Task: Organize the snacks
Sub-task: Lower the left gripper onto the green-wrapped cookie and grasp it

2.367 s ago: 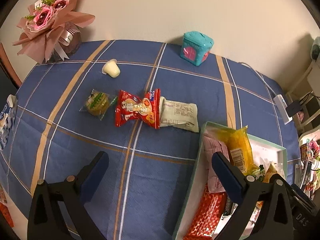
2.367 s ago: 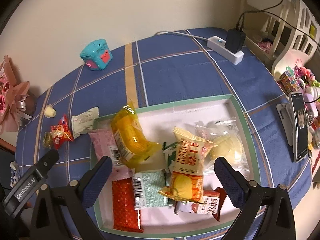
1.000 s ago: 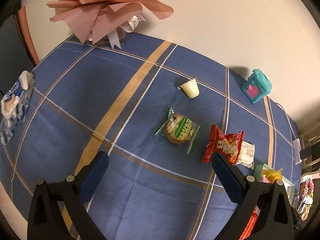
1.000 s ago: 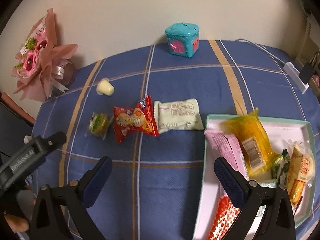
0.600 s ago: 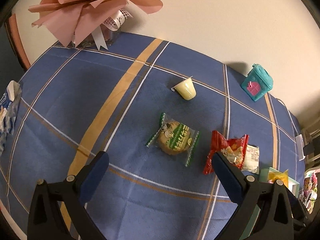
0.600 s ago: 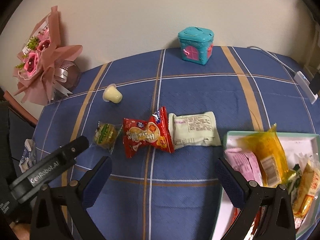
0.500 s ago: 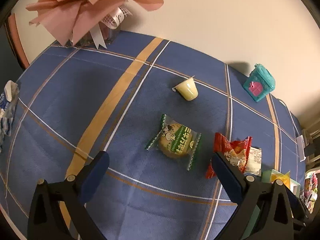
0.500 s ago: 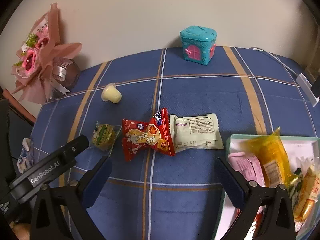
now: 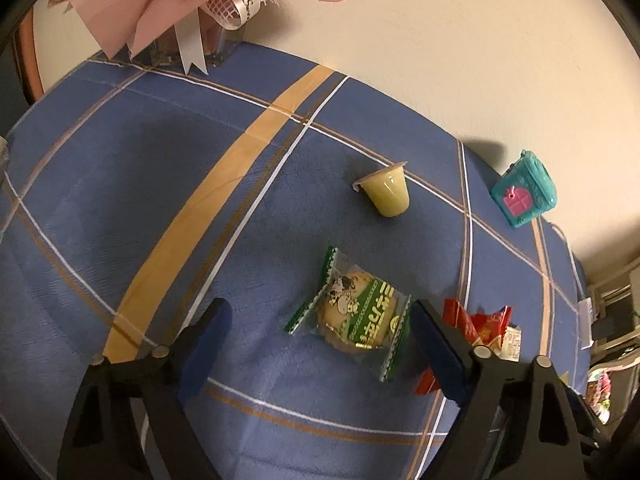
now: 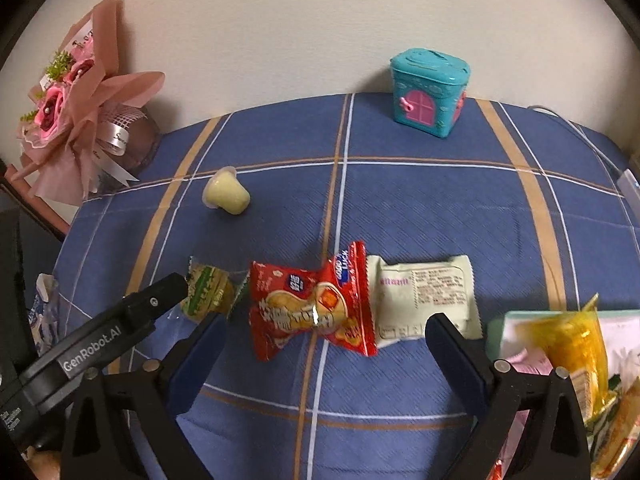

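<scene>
- Here, a pink bouquet [image 10: 76, 120] is seen at ten o'clock on the blue plaid worktop [image 10: 400, 208].
- The left tool [image 9: 316, 340] is held over the green-wrapped cookie [image 9: 354, 314]; its jaws are closing, the cookie lies between them, and no pad is pressed on it.
- A yellow jelly cup [image 10: 227, 197] is tipped over at eleven o'clock of the cookie.
- The red snack packet [image 10: 316, 308] is touched on its right by a pale packet [image 10: 424, 296].
- The right tool [image 10: 326, 344] is held wide apart above the red packet, nothing gripped.
- A snack-filled tray [image 10: 496, 330] is found at four o'clock, a teal toy house [image 10: 428, 98] at one o'clock.
</scene>
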